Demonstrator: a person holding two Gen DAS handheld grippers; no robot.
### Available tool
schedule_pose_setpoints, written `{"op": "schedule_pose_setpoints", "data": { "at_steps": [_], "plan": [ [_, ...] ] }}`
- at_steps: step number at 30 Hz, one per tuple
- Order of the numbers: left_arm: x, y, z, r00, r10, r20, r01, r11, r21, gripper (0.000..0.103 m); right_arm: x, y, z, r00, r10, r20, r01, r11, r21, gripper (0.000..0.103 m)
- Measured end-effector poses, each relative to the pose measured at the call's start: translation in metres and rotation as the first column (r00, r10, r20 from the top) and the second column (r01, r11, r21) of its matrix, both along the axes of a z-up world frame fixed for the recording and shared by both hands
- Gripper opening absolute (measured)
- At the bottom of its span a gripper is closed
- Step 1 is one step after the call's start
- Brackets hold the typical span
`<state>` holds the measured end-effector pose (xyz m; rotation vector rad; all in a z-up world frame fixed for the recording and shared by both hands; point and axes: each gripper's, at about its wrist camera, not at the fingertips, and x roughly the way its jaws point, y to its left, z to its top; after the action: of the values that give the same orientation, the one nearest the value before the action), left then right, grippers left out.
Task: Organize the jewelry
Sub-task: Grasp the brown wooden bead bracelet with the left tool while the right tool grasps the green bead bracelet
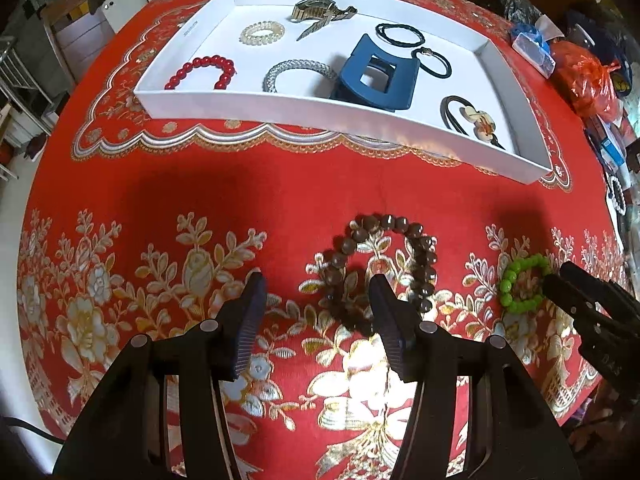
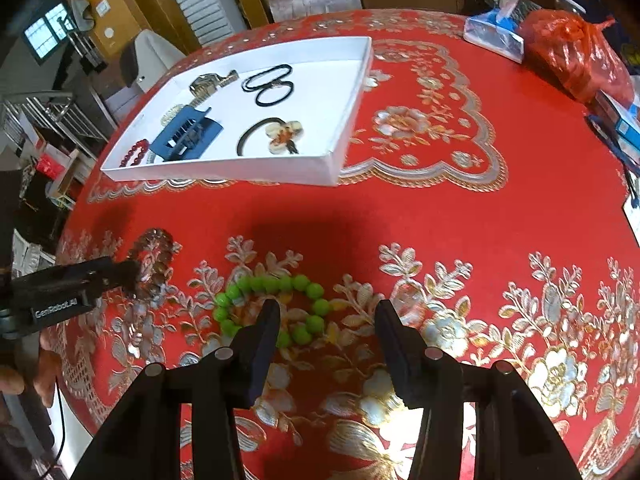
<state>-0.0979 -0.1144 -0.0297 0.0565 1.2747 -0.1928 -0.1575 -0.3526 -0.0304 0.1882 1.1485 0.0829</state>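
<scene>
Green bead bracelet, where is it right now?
The green bead bracelet lies on the red tablecloth, outside the white tray, to the right of the brown bead bracelet, with the right gripper over its right side.

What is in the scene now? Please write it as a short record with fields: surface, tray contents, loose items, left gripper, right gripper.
surface: red floral tablecloth
tray contents: white tray holds red bead bracelet, blue hair claw, watch, hair ties
loose items: brown bead bracelet, green bead bracelet, both on the cloth
left gripper: left gripper open, one finger inside the brown ring
right gripper: right gripper open, straddling the green beads
</scene>
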Motion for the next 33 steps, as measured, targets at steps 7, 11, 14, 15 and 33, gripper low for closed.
{"op": "schedule_pose_setpoints", "data": {
  "at_steps": [7, 11, 14, 15, 33],
  "plan": [
    [0.005, -0.010, 0.001, 0.999, -0.047, 0.026, 0.047, 0.999, -0.018, 0.018, 0.001, 0.010, -0.004, 0.998, 0.053, 0.026, -0.050, 0.994, -0.096, 0.009],
    [0.007, -0.011, 0.000, 0.998, -0.061, 0.018, 0.062, 0.997, -0.036, 0.007, 0.001, 0.006, -0.003, 0.998, 0.063, 0.026, -0.060, 0.995, -0.084, 0.009],
    [0.007, -0.010, 0.006, 0.998, -0.057, 0.015, 0.058, 0.996, -0.071, 0.007, -0.001, 0.002, 0.012, 0.996, 0.059, 0.063, -0.056, 0.997, -0.053, 0.009],
    [0.006, -0.010, 0.011, 0.998, -0.060, 0.026, 0.062, 0.995, -0.074, 0.007, -0.002, 0.001, 0.022, 0.994, 0.062, 0.087, -0.057, 0.997, -0.049, 0.009],
    [0.027, 0.000, 0.116, 0.971, -0.081, 0.225, 0.093, 0.995, -0.043, 0.007, 0.030, -0.005, 0.114, 0.962, 0.084, 0.261, -0.089, 0.996, 0.009, 0.009]
  ]
}}
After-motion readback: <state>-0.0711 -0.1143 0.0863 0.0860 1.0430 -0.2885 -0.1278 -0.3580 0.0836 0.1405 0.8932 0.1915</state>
